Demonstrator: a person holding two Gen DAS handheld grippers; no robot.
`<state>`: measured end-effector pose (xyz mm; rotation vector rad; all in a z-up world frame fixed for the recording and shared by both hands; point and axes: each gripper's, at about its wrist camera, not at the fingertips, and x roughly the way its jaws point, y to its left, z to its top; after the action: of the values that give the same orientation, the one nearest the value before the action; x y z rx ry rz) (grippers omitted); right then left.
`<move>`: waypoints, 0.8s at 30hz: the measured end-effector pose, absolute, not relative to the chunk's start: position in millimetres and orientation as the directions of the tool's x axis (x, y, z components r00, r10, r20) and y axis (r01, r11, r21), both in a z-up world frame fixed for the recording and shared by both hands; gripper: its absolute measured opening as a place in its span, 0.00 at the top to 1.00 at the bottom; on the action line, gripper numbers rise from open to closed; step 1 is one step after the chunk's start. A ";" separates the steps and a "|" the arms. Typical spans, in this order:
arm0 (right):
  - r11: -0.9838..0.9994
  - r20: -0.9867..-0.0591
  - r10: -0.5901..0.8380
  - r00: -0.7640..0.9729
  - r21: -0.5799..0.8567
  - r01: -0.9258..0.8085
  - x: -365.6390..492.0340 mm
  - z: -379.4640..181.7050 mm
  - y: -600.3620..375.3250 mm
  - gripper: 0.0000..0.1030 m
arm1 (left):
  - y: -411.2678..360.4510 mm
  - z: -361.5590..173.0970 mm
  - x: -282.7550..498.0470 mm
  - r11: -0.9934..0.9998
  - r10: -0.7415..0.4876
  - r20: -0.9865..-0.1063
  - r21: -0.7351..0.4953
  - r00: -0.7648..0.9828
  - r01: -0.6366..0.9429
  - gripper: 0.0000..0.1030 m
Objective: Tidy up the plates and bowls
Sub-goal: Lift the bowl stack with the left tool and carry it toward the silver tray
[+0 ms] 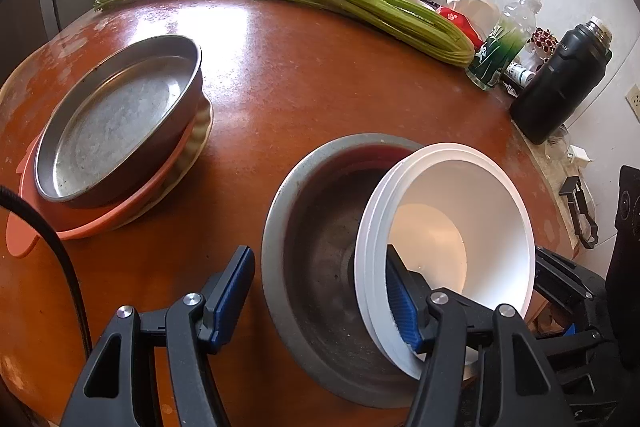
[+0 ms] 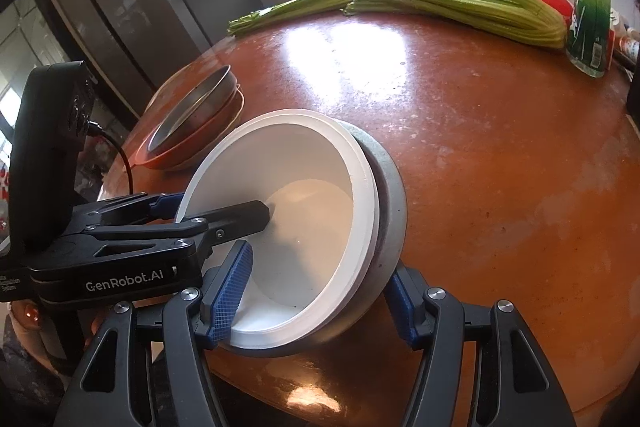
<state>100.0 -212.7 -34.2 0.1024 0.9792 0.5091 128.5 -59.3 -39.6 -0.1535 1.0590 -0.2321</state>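
Now, lower centre of the frame, stacked white bowls (image 2: 304, 211) tilt in the steel bowl (image 2: 390, 203) on the desk (image 2: 480, 147): light, slippery, rim-gripped by right gripper (image 2: 316, 299); left gripper (image 1: 320, 295) released, fingers apart.

The round glossy red-brown worktop (image 1: 320, 75) carries a grey metal bowl (image 1: 316, 255) just ahead of the left claw (image 1: 320, 303), bundled green celery stalks (image 1: 372, 15) far beyond, and a black flask (image 1: 560, 83) beyond-right.

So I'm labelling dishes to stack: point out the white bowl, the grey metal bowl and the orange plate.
white bowl (image 1: 472, 195), left wrist view, inner wall.
grey metal bowl (image 1: 280, 247), left wrist view, left rim.
orange plate (image 1: 100, 225), left wrist view, front edge.
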 end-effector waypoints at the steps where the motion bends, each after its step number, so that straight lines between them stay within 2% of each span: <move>1: 0.877 -0.765 0.460 0.451 0.310 -0.368 99.6 -34.3 -213.0 0.36 | -59.1 -39.6 128.5 0.965 -0.262 -0.843 -0.237 0.469 0.111 0.39; 5: 0.874 -0.761 0.465 0.452 0.314 -0.370 98.6 -34.3 -213.5 0.37 | -59.2 -39.0 127.7 0.966 -0.256 -0.842 -0.232 0.474 0.111 0.39; 9: 0.873 -0.762 0.467 0.449 0.315 -0.372 98.4 -33.5 -213.7 0.37 | -60.4 -38.5 127.6 0.964 -0.266 -0.841 -0.242 0.470 0.114 0.45; 24: 0.870 -0.759 0.470 0.450 0.312 -0.382 97.9 -28.1 -214.2 0.39 | -64.2 -34.0 128.6 0.965 -0.263 -0.842 -0.236 0.472 0.116 0.47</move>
<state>97.9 -214.2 -28.1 0.1004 0.9703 0.5272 128.6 -64.2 -34.0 -0.1534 1.0554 -0.2332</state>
